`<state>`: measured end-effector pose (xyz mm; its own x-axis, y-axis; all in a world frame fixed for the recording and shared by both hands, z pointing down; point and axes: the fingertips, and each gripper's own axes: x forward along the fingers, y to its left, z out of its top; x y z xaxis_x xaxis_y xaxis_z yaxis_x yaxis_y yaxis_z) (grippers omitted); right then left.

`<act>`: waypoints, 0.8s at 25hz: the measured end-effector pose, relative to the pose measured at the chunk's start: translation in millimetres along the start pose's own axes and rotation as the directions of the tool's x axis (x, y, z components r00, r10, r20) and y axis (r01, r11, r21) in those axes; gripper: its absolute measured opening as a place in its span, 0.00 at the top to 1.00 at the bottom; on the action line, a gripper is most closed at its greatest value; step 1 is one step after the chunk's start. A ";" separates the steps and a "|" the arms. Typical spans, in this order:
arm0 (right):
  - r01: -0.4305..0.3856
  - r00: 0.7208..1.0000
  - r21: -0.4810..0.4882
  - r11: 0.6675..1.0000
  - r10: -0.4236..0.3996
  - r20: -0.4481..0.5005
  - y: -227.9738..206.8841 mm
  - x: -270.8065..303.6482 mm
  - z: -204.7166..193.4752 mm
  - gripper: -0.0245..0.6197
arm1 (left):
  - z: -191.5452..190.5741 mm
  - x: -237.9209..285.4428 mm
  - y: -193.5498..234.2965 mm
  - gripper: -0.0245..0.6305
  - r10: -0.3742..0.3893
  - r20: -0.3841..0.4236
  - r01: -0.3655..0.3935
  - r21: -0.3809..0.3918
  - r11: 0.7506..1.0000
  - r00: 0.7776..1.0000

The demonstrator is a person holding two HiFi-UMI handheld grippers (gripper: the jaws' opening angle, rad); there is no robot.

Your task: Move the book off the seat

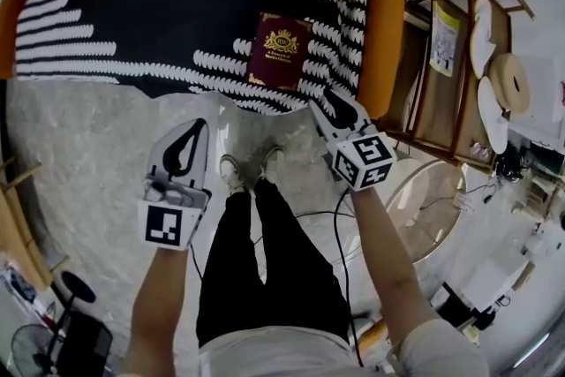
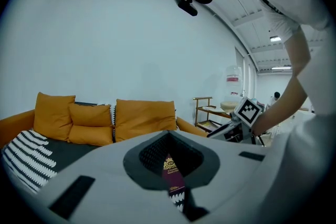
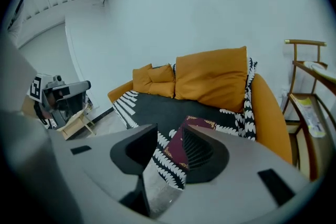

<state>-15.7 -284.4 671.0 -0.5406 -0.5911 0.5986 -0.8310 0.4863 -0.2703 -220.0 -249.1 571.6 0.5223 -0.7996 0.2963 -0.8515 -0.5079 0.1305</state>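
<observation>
While right tongs (image 1: 332, 101) gape, book (image 1: 277, 50) lies untouched.

A maroon book (image 1: 277, 49) lies on the sofa's black-and-white seat (image 1: 132, 22) at twelve o'clock. The right tool (image 1: 330, 101) hovers at its five o'clock, by the seat edge. The left tool (image 1: 192, 133) hangs over the floor (image 1: 79, 146) at eight o'clock.

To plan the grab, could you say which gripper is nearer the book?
Right: the right gripper hovers at the seat edge near the book; the left gripper hangs farther back over the floor.
</observation>
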 end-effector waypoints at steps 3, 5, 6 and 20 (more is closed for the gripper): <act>-0.009 1.000 0.026 1.000 0.009 -0.024 -11.2 18.7 -18.7 0.71 | -11.7 12.0 -3.2 0.94 -0.006 -0.012 0.006 -0.004 1.000 1.000; -0.010 0.999 0.074 0.997 0.012 -0.030 -20.4 30.9 -30.2 0.69 | -16.9 20.4 -6.0 0.94 -0.013 -0.016 0.013 -0.004 1.000 1.000; -0.010 0.999 0.110 0.994 0.013 -0.029 -25.4 36.7 -35.6 0.69 | -19.1 24.1 -7.3 0.94 -0.016 -0.018 0.016 -0.003 1.000 1.000; -0.038 0.987 0.309 0.950 0.084 -0.137 -74.9 128.8 -113.2 0.57 | -66.7 57.0 -1.7 0.94 -0.014 -0.079 0.014 -0.004 1.000 0.997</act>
<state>-8.2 -324.1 853.7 -0.5851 -0.4549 0.6714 -0.8099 0.2857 -0.5122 -191.9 -272.5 651.4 0.5290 -0.7644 0.3685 -0.8443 -0.5177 0.1382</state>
